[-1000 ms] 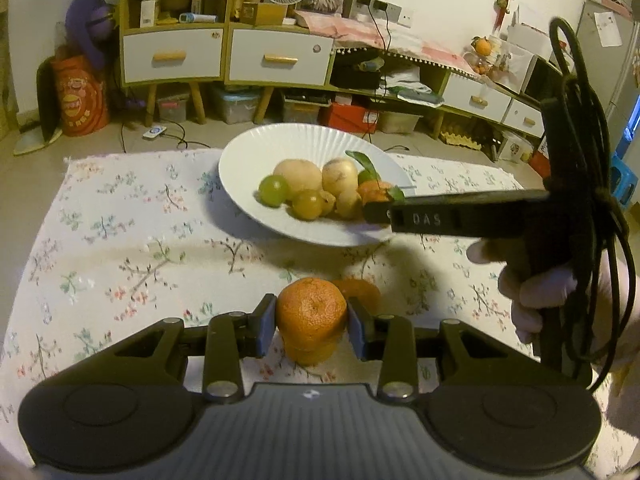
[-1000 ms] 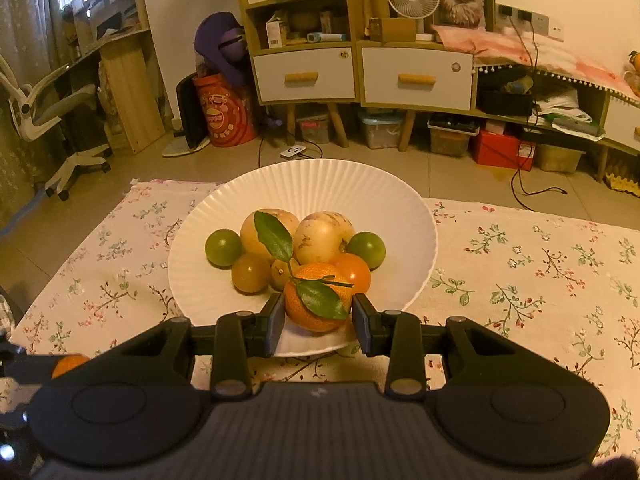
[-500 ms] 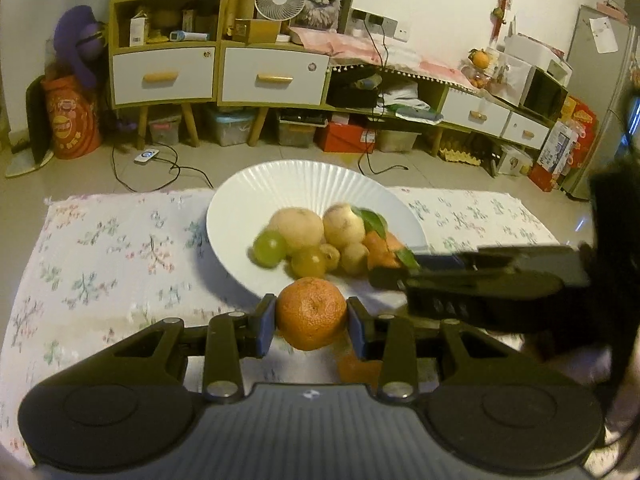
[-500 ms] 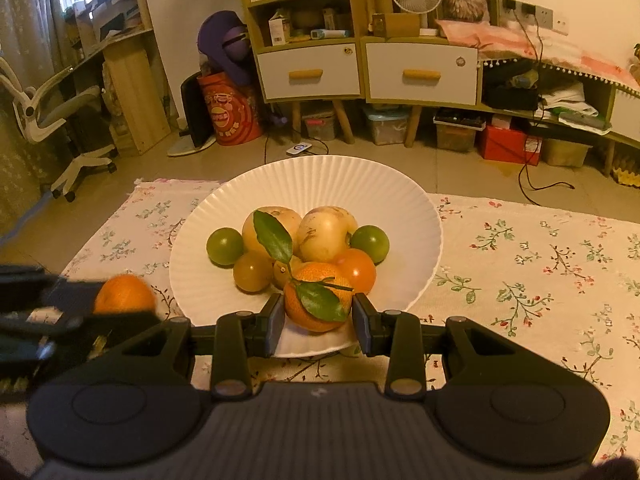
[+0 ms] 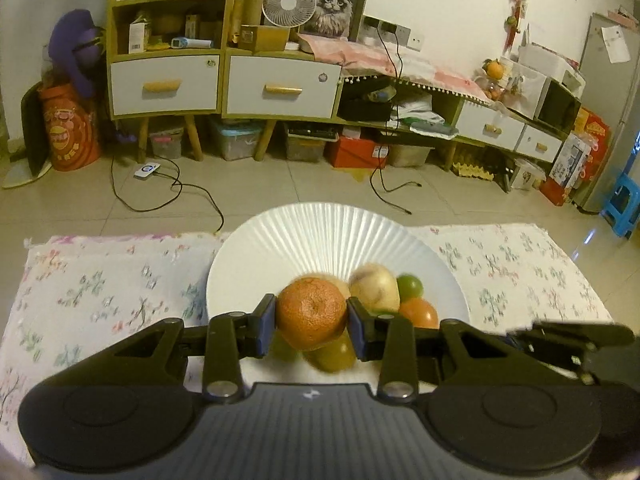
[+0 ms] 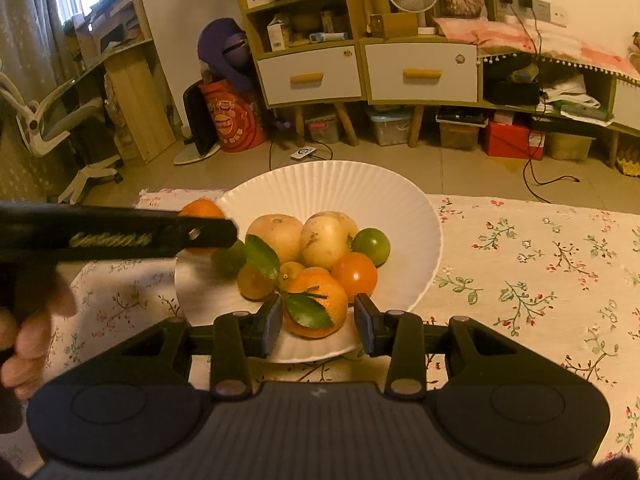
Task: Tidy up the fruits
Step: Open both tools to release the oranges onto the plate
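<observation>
A dimpled orange mandarin (image 5: 312,318) is carried above the near edge of the white fluted plate (image 5: 320,232), pinched at its widest girth between the two blue-padded fingers of the left gripper (image 5: 311,326). The fruit sits squarely between the jaws, touching both pads, with its stem dimple facing the camera and its lower half hanging below the fingertips, over the green and yellow fruits already on the plate.

On the same plate, seen from the right wrist, the right gripper (image 6: 318,320) brackets a leafy orange tangerine (image 6: 316,304) resting at the plate's near rim. Its jaws stand narrowly apart: the left pad looks to be at the skin, while a sliver of white plate shows beside the right pad, so the fruit appears released or not yet gripped. Behind it on the plate lie two pale round fruits (image 6: 304,236), a green one (image 6: 371,245) and a red-orange one (image 6: 355,276).

Citrus of this kind is judged light, with loose, soft skin that dents under pressure and little slipperiness; a gentle hold across the equator, as here, suits it best, clear of the stem and leaves.
</observation>
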